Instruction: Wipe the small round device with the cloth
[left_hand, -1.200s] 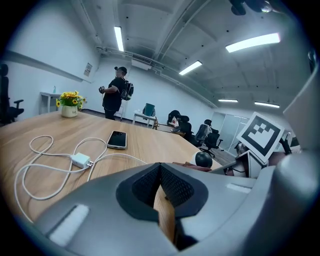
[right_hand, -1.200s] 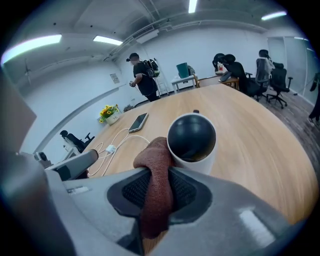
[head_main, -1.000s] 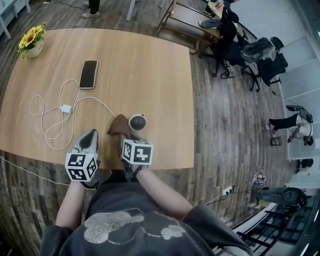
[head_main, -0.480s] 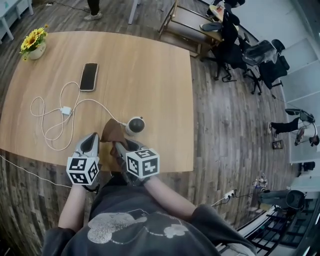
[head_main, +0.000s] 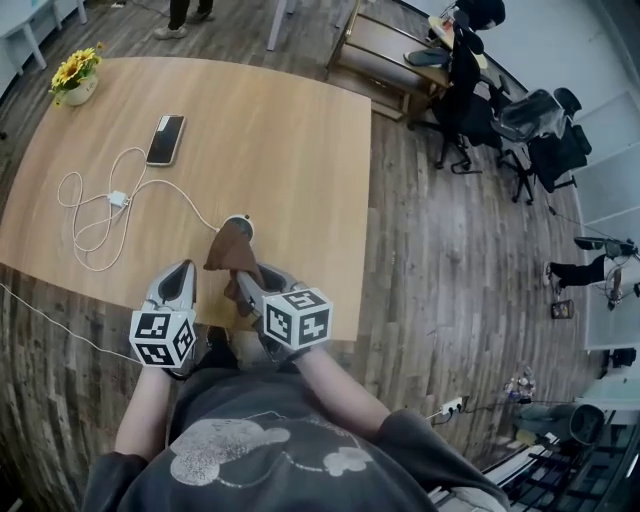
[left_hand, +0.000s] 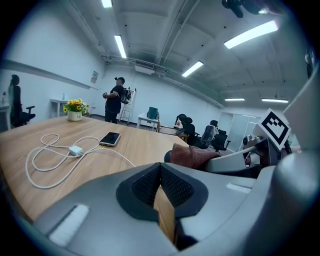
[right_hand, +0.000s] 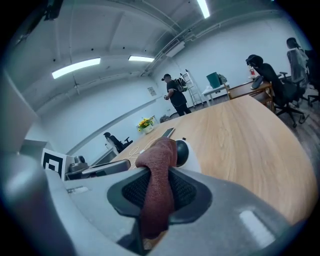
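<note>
The right gripper (right_hand: 159, 200) clamped the brown cloth (right_hand: 159, 165), which draped against the small round device (right_hand: 183, 152) just ahead. The left gripper (left_hand: 161, 192) sat closed and empty.

We see a rough, matt brown cloth (right_hand: 158, 165), a small round device (right_hand: 183, 151) with a glossy black dome on smooth white plastic, a smooth matt wooden table (head_main: 290, 140), and finely textured black pads (right_hand: 186, 192) on the matt grey plastic right gripper (right_hand: 159, 200).

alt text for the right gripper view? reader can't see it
The right gripper is shut on a brown cloth, whose far end lies against a small round device with a dark dome on a wooden table. Farther back are a phone, a pot of yellow flowers and a standing person.
</note>
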